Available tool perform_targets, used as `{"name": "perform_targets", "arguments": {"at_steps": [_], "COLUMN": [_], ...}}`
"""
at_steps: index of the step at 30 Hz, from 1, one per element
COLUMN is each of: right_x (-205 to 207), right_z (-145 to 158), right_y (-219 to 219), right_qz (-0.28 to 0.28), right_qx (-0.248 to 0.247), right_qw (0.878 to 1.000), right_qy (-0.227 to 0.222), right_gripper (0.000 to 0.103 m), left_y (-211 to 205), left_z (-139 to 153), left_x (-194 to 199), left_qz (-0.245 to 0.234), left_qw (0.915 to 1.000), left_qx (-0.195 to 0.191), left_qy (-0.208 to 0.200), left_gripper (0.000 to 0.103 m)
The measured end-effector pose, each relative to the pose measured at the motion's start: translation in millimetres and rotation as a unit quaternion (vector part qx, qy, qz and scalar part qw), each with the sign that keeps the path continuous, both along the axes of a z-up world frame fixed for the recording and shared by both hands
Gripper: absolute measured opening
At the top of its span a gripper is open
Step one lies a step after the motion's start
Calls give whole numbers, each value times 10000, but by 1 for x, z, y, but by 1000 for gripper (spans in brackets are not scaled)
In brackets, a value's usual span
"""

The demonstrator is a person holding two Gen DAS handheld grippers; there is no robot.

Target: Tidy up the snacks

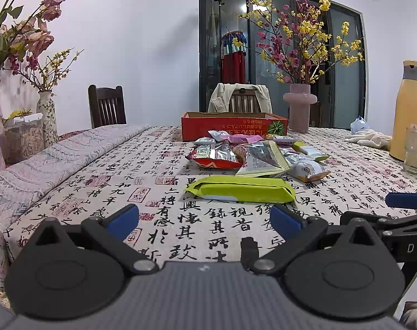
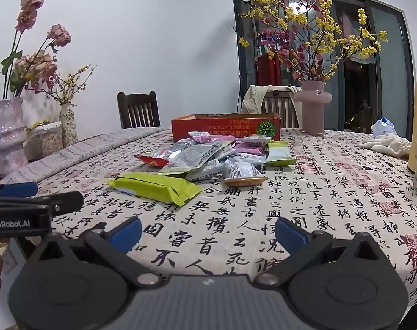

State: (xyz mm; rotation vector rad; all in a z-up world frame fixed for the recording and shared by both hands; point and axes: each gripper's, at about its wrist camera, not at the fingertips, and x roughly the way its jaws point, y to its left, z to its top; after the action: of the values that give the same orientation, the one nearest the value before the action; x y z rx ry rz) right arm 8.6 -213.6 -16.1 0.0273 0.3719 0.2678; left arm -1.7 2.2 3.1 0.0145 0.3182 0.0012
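Left gripper [image 1: 204,221]: jaws spread wide, empty, above calligraphy-print tablecloth [image 1: 106,181]. Right gripper [image 2: 208,231]: same. Lime-green flat foil snack packet [image 1: 240,189] lies nearest, ahead of both, apart from jaws. Heap of mixed foil snack packets [image 1: 252,154] behind it. Open red cardboard box [image 1: 233,126] beyond heap. Pink glass vase [image 1: 299,110], yellow jug [image 1: 407,110] at right.

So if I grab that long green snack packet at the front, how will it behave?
The green snack packet looks light and fairly stiff, since it lies flat and full. Its glossy wrapper may slip. It shouldn't roll.
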Motion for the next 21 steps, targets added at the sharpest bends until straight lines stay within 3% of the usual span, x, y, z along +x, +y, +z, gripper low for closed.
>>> {"name": "perform_targets", "arguments": {"at_steps": [21], "right_x": [2], "right_z": [-1], "right_y": [0], "right_qz": [101], "right_qx": [18], "right_qw": [9999], "right_qy": [52], "right_gripper": [103], "left_y": [0], "left_z": [0], "left_x": [0], "left_qz": [13], "left_qw": [10000], "left_qx": [24], "left_qy": [-19], "left_gripper": [103]}}
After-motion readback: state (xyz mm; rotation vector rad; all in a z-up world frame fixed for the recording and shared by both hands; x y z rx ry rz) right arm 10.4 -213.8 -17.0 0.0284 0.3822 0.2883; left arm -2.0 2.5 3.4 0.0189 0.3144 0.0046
